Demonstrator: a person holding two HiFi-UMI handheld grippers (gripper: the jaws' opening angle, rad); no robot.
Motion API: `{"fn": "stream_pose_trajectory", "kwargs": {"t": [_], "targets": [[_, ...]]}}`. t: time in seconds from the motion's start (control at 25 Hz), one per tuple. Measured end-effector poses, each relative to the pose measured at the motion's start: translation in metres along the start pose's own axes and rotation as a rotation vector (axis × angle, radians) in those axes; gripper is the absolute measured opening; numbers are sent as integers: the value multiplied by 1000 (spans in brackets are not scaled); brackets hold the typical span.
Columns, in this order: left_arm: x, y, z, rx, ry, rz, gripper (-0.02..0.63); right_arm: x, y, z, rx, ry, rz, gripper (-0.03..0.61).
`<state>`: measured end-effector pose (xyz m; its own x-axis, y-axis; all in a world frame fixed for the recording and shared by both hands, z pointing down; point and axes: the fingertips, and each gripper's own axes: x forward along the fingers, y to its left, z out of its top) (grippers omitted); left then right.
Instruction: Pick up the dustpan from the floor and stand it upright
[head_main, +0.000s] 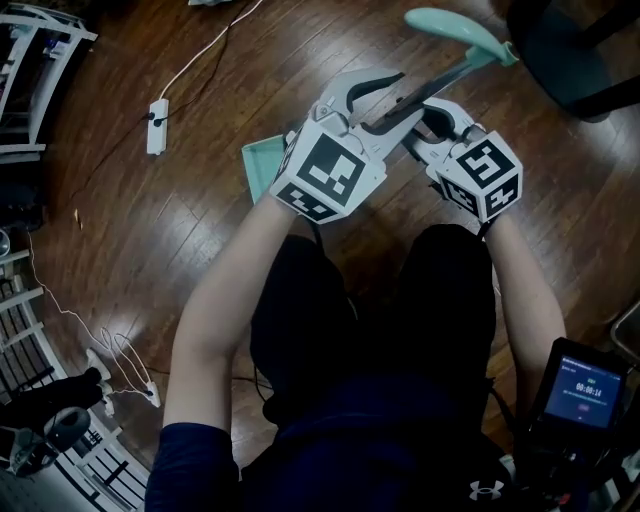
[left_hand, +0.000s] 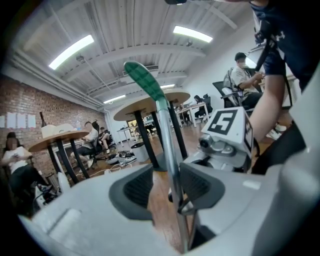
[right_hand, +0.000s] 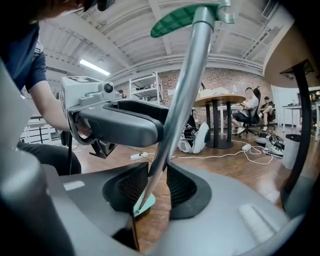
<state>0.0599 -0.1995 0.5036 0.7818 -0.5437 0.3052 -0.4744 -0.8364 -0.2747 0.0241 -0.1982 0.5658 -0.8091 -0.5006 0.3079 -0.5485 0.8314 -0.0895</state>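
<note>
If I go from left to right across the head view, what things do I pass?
White power strip → dustpan's teal pan → left tongs, opening with the pole between them → right tongs, closing on the pole → small lit screen.

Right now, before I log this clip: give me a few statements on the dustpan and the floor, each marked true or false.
1. The pan is teal. True.
2. The handle lies flat on the floor. False: it slants up off the floor.
3. A white power strip lies on the floor. True.
4. The floor is carpeted. False: it is dark wood boards.
</note>
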Motion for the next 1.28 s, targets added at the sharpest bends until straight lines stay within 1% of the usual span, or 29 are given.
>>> {"fn": "stream_pose_trajectory", "kwargs": {"t": [0.12,0.24,0.36,0.44,0.48,0.56,0.68,0.76,0.84,0.92,1.0,1.08,1.16,1.28], "targets": [[-30,4,3,-13,-20,27,170,-1,10,5,-11,-11,17,118],[-59,16,-10,-75,-15,41,170,1,19,13,-26,-15,30,117],[-83,31,-39,-127,39,47,170,7,27,22,-37,-11,33,115],[-98,41,-61,-154,82,79,170,8,33,26,-45,-4,33,115],[-106,50,-69,-173,97,111,170,9,34,28,-48,2,31,115],[-127,73,-81,-225,104,200,169,12,36,32,-50,16,22,115],[-167,113,-90,-283,84,356,155,18,36,39,-61,30,4,114],[-194,136,-95,-319,66,446,140,23,33,41,-72,33,-16,115],[-215,154,-102,-345,52,511,133,28,25,42,-67,33,-39,111],[-228,165,-109,-357,47,546,132,29,14,45,-64,29,-64,104],[-230,163,-115,-363,53,545,130,25,6,49,-70,24,-89,97],[-220,151,-118,-367,62,514,130,20,0,49,-77,26,-111,89],[-201,134,-114,-355,64,459,130,16,-6,47,-80,30,-129,86],[-166,112,-98,-314,52,361,130,15,-13,46,-80,32,-142,84]]}}
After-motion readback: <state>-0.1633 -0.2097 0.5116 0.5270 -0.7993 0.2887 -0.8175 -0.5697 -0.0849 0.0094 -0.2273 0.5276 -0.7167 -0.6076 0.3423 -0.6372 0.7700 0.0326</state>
